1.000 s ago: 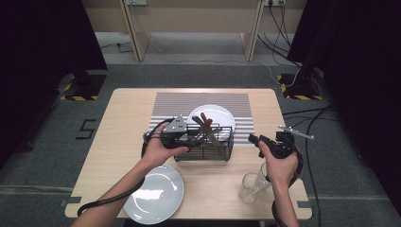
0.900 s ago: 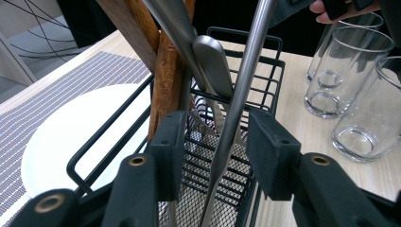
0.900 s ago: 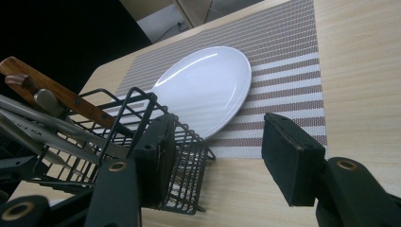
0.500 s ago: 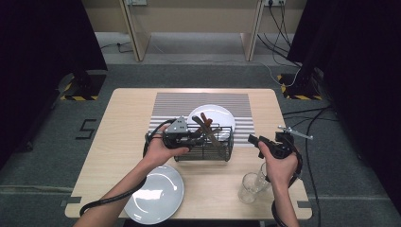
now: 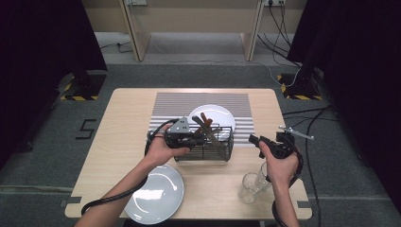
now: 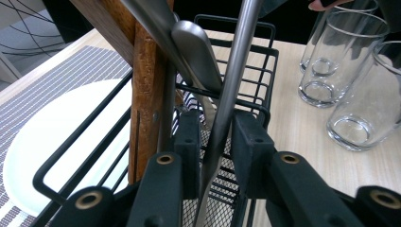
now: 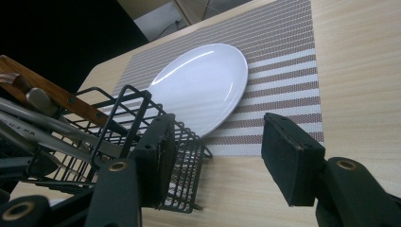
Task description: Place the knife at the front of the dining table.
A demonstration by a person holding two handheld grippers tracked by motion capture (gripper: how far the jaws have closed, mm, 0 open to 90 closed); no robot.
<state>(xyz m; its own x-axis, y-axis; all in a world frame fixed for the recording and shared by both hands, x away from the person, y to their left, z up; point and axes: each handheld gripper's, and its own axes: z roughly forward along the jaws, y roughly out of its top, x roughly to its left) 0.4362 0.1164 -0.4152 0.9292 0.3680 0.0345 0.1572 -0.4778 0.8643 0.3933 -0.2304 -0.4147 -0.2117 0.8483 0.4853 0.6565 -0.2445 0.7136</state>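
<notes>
A black wire basket (image 5: 204, 147) stands on the table holding several utensils, steel ones and wooden-handled ones (image 6: 146, 94). My left gripper (image 5: 195, 137) reaches into the basket from its left end. Its jaws have just been closing around a slim steel utensil handle (image 6: 232, 90). That handle runs up between the pads (image 6: 189, 142), and a thin gap still shows on each side. My right gripper (image 5: 254, 140) hovers just right of the basket (image 7: 118, 111), open with nothing between its jaws.
A white plate (image 5: 218, 114) lies on the striped placemat (image 5: 165, 106) behind the basket. A second white plate (image 5: 155, 195) sits at the front edge. Clear glasses (image 5: 251, 185) stand at the front right under my right hand.
The left gripper's jaws have narrowed inside the basket; neither hand has shifted, and the basket, plates and glasses stay put.
</notes>
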